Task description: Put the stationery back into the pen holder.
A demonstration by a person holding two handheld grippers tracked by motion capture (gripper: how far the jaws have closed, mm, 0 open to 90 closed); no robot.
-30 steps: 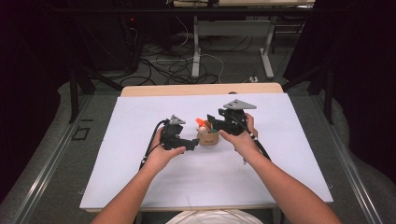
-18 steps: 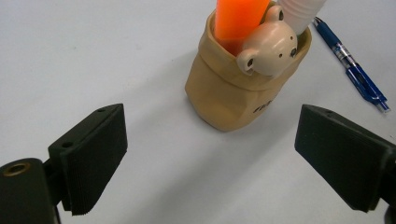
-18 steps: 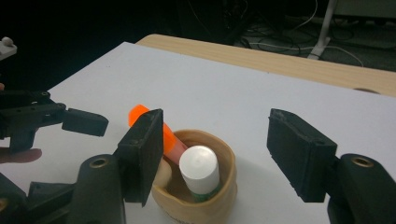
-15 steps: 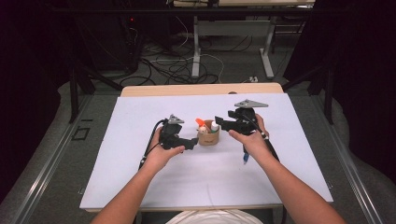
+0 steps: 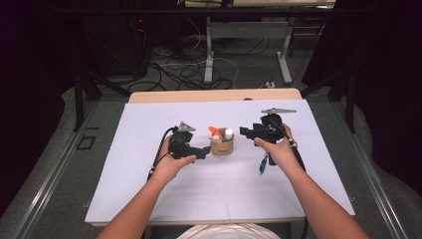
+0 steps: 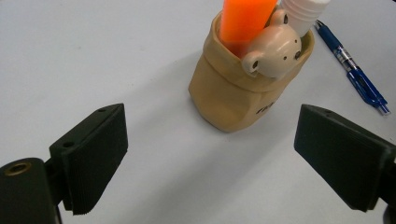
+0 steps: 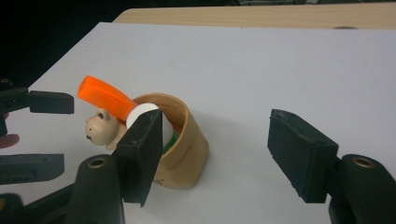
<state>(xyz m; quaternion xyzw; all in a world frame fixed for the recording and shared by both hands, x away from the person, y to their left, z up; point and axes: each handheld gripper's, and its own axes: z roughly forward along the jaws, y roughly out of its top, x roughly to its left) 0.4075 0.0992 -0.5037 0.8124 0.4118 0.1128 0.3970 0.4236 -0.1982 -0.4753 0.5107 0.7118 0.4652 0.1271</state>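
**Two spread grippers flanked a small tan pen pot**

A tan pot [image 5: 222,146] stood upright near the middle of the white table cover [image 5: 149,199], and the two hand-held tools faced it from either side. The left gripper [image 5: 205,151] sat just beside the pot's left flank, its jaws spread wide with nothing between them — in the left gripper view the pot [image 6: 243,88] stood beyond the two black pads, apart from both. The right gripper [image 5: 244,131] was held a little farther off on the other side, its jaws likewise spread and holding nothing.

The pot carried an orange marker [image 7: 105,97] leaning out over its rim, a white-capped item [image 6: 303,11] and a small bear-shaped figure [image 6: 275,51] perched at the lip. Something green showed inside the pot in the right gripper view. Dark lettering ran low on the pot's wall [image 6: 265,110], but it was cut off by the curve and too small to read.

A blue pen [image 6: 352,70] lay flat on the cover beyond the pot — near the person's right hand [image 5: 278,152] in the high view, apart from the pot.
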